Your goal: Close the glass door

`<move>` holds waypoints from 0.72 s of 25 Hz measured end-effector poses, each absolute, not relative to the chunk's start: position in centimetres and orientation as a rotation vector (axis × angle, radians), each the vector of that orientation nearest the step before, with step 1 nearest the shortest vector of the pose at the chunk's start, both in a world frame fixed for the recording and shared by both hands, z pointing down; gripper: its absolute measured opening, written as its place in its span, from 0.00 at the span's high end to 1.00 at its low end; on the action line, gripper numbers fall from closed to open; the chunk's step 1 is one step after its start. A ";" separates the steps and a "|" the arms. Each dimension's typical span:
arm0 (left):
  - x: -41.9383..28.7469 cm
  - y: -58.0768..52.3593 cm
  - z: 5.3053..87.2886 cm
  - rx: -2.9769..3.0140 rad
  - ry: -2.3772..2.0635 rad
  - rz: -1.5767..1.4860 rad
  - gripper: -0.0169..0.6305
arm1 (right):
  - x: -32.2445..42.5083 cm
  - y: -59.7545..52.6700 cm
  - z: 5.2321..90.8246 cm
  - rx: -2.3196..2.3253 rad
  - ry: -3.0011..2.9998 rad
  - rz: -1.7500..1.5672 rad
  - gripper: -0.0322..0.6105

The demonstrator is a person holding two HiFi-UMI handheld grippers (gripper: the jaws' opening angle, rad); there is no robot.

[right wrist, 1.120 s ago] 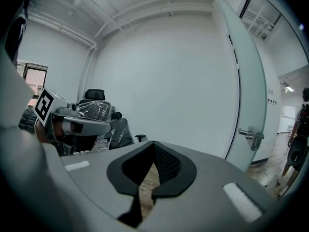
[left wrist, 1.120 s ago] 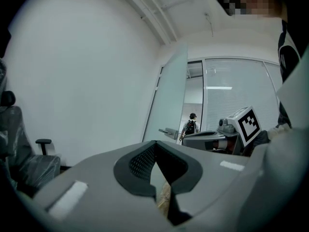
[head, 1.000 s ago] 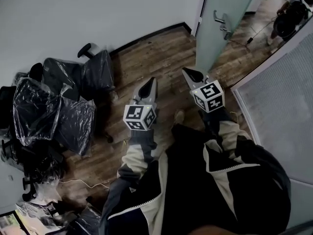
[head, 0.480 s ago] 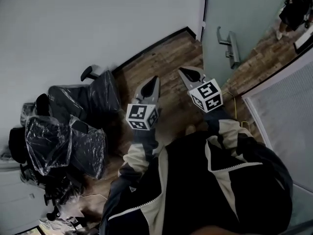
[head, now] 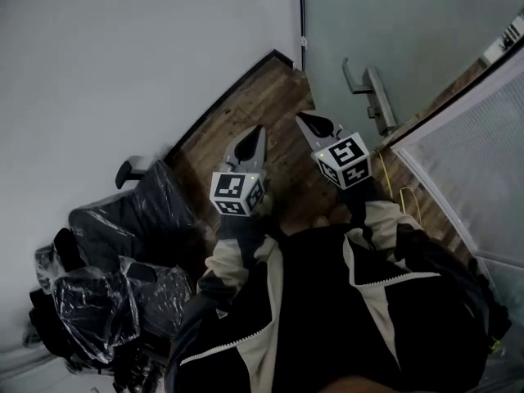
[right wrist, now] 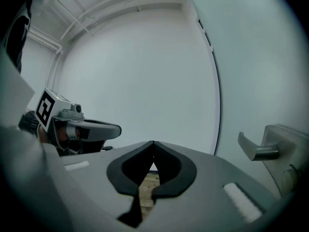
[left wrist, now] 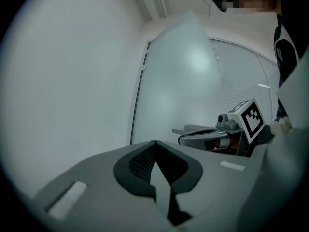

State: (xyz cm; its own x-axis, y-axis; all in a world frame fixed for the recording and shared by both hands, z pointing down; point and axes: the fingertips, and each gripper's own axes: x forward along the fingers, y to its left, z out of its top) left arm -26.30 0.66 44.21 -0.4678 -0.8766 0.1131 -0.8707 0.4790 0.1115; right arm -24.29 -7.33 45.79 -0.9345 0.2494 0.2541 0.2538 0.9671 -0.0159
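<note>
Dark wood floor (head: 266, 117) between white wall (head: 123, 56) and glass door (head: 401, 23); left claw (head: 259, 130) and right claw (head: 302, 118) both shut, empty.

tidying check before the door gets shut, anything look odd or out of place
Only the office chairs, wrapped in plastic and huddled against the wall at lower left: seemingly stored, not in use. Nothing spilled or damaged shows.
</note>
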 end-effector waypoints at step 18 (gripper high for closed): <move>-28.3 -14.7 43.5 2.456 -1.714 -0.044 0.96 | -19.2 -19.1 44.8 0.889 -2.693 -0.026 0.94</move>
State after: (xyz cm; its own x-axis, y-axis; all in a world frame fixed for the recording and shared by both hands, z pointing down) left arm -28.29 -14.75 43.55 0.3480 -0.9356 0.0595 -0.9314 -0.3378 0.1358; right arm -19.16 -19.14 44.83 -0.7618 -0.5840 0.2804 -0.5785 0.8080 0.1113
